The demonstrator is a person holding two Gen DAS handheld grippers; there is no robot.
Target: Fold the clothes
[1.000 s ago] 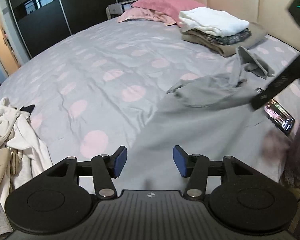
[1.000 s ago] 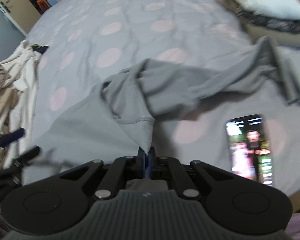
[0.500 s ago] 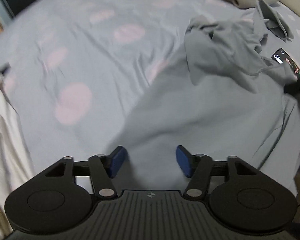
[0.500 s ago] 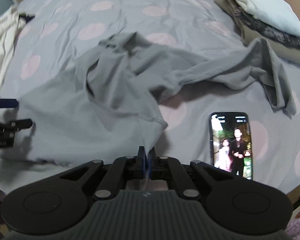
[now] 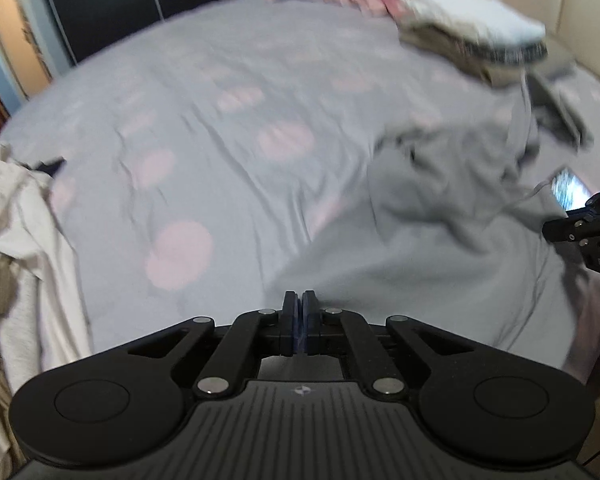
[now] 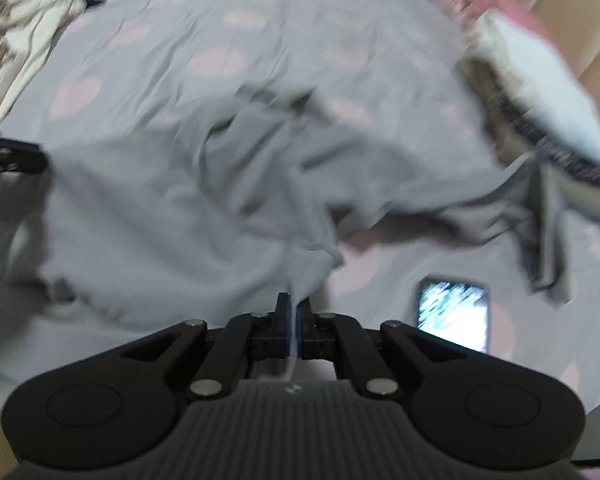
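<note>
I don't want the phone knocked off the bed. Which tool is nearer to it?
Right. The right tool grips the grey shirt just left of the phone; the left tool is shut at the shirt's far edge.

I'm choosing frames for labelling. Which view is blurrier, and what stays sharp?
Right wrist view: blurrier, the grey garment and phone smeared. Left wrist view: milder smear, worst on the folded stack. In both, only each camera's own gripper body looks crisp.
</note>
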